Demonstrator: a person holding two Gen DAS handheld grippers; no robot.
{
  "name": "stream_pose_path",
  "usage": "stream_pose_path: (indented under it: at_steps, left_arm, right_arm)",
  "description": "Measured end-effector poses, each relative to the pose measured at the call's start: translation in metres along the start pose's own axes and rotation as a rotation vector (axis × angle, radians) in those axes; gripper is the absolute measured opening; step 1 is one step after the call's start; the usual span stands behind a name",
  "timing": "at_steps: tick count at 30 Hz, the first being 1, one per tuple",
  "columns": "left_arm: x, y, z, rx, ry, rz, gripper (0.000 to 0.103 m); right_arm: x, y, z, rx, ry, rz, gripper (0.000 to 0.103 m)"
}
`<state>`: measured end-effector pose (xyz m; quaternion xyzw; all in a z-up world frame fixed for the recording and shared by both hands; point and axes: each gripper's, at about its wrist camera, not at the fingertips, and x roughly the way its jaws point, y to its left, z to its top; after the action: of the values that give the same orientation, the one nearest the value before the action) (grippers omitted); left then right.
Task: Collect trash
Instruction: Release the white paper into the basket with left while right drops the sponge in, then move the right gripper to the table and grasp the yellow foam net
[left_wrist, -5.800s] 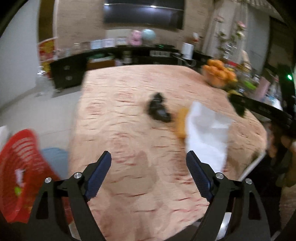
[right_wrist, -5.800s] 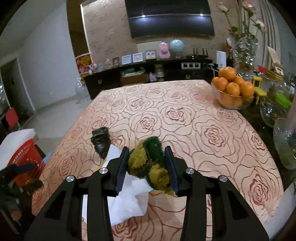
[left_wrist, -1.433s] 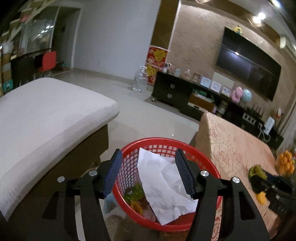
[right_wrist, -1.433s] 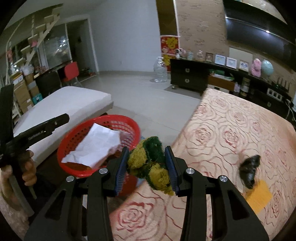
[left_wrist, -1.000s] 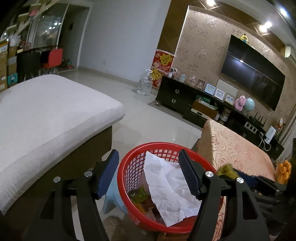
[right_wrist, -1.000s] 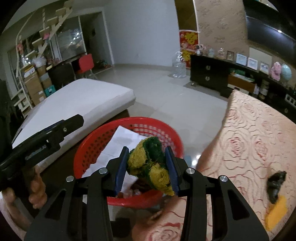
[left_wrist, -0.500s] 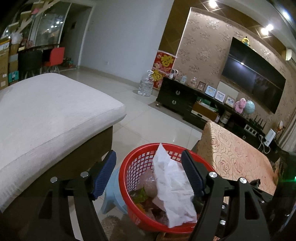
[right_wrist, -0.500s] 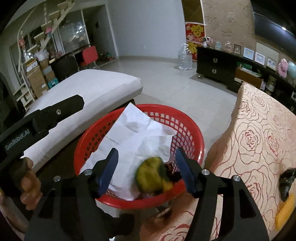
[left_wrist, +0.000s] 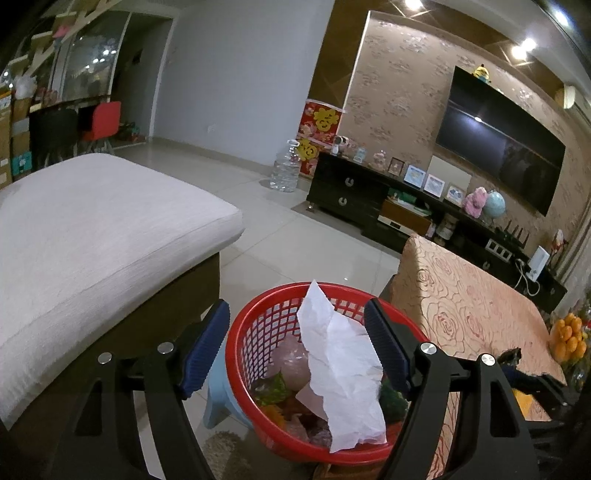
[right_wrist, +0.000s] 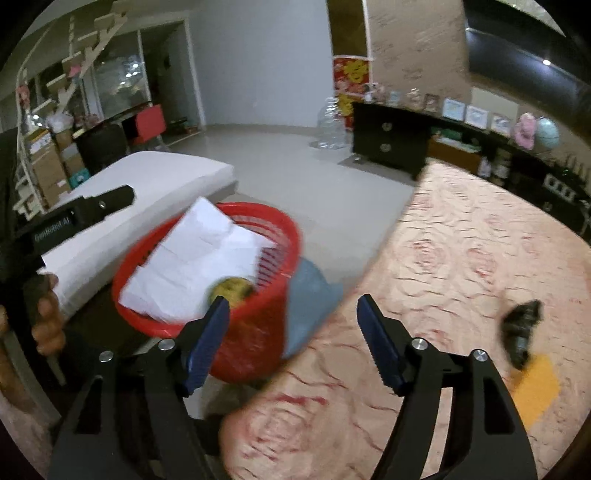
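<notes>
One red basket (left_wrist: 255, 325) holds one white paper (left_wrist: 343, 369); two pieces lie near the table (right_wrist: 461, 258) edge: one black scrap (right_wrist: 521, 332), one orange card (right_wrist: 535, 387); left gripper (left_wrist: 295, 347) and right gripper (right_wrist: 291, 343) both gape empty.

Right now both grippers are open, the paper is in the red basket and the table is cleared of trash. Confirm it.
Not cleared. The right wrist view shows a dark crumpled piece and an orange scrap on the table. The rest holds.
</notes>
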<state>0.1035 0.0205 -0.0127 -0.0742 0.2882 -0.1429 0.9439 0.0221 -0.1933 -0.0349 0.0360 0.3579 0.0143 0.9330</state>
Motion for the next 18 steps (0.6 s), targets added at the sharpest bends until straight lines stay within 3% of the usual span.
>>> stream_pose_path:
  at_steps: [13,18]
  left_arm:
    - [0.001,-0.034,-0.007,0.097,-0.007,-0.009,0.077]
    - [-0.001,-0.05,-0.012,0.148,-0.021,-0.031,0.08]
  right_arm:
    - [-0.048,-0.107,-0.055,0.147,-0.005,-0.221,0.075]
    - [-0.07,-0.159,-0.091,0.243,0.002,-0.383,0.083]
